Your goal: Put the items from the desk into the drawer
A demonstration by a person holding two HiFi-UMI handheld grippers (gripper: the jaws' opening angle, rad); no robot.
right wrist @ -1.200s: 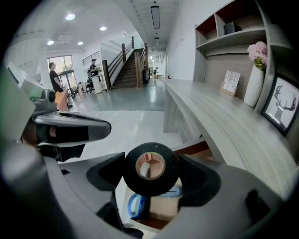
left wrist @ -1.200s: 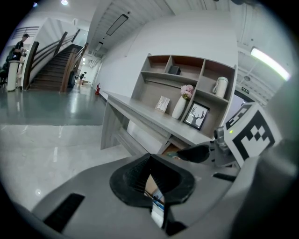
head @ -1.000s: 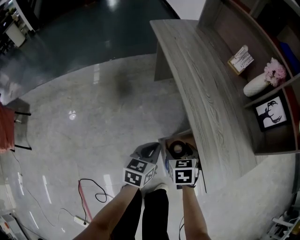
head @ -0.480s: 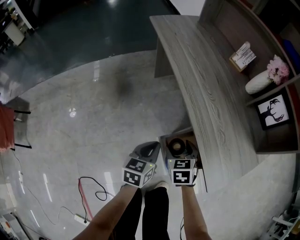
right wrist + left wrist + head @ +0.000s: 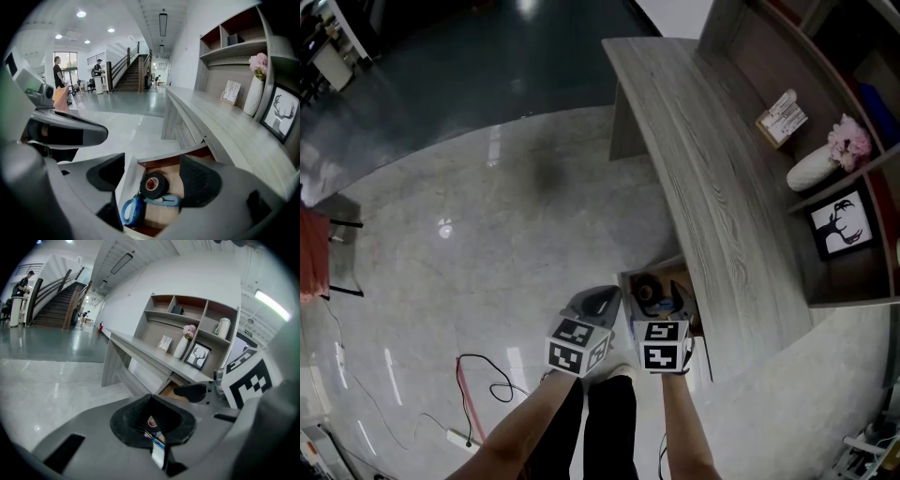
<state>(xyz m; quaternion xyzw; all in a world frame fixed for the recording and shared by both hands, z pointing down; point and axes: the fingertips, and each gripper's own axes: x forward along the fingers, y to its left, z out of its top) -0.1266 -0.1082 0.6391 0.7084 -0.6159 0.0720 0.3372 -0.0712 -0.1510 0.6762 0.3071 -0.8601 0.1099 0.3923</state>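
Head view: I look steeply down on a polished grey stone floor (image 5: 487, 234); my two forearms reach forward at the bottom edge
Desk: long grey wood-grain desk (image 5: 712, 187) running up the right side
Shelf: brown-lined shelf unit (image 5: 741, 47) behind the desk; it holds a white vase with pink flowers (image 5: 814, 171), a framed black deer picture (image 5: 844, 225) and a small printed card (image 5: 781, 118)
Drawer: wooden drawer with a pale front (image 5: 159, 161), pulled out below the desk edge; the task's items lie inside it
Left gripper: my left gripper (image 5: 152, 420) hangs just beside the drawer; black pads pressed together, pinching nothing
Right gripper: my right gripper (image 5: 152, 174) hangs over the drawer; jaws spread wide, holding nothing
Tape: black roll of tape (image 5: 154, 185) flat on the drawer floor, seen between my right jaws
Blue object: rounded blue object (image 5: 132, 209) near the drawer's front; I cannot tell what it is
Tool: slim pale blue tool (image 5: 166, 200) touching the tape roll
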